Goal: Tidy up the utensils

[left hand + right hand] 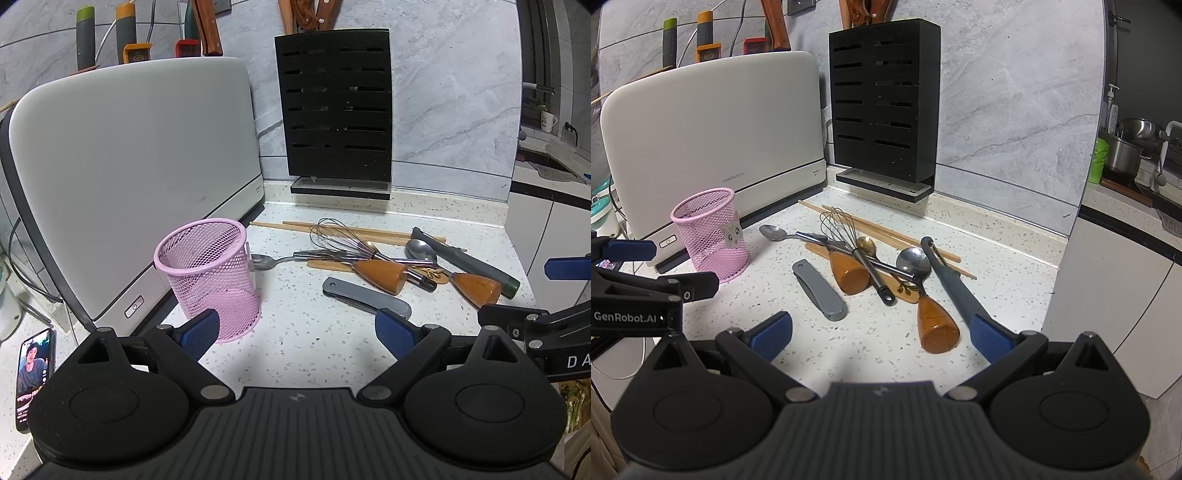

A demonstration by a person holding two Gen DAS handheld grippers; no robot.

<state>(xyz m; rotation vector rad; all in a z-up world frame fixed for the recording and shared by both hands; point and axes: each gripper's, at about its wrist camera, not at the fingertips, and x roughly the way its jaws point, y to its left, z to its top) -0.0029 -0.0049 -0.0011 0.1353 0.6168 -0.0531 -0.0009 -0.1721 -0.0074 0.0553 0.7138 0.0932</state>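
Left gripper [297, 332] open, blue pads spread wide, nothing between them, hovering low over the counter [303, 343]. Left pad [199, 332] sits in front of the pink mesh cup [212, 277]; whether it touches, can't tell. Right gripper [882, 334] also open and empty, low over the counter, right pad [991, 338] by the end of the grey peeler [955, 284].

Cup upright, empty, just beside the white appliance [140, 166]. Utensils lie in a loose pile right of the cup: whisk [846, 236] with wire head on the chopsticks [886, 230], two wood-handled spoons [927, 295], a plain steel spoon [775, 232] nearest the cup, and a grey folded knife [820, 290] apart at the front. Black slotted knife block [882, 107] stands against the wall behind the pile.
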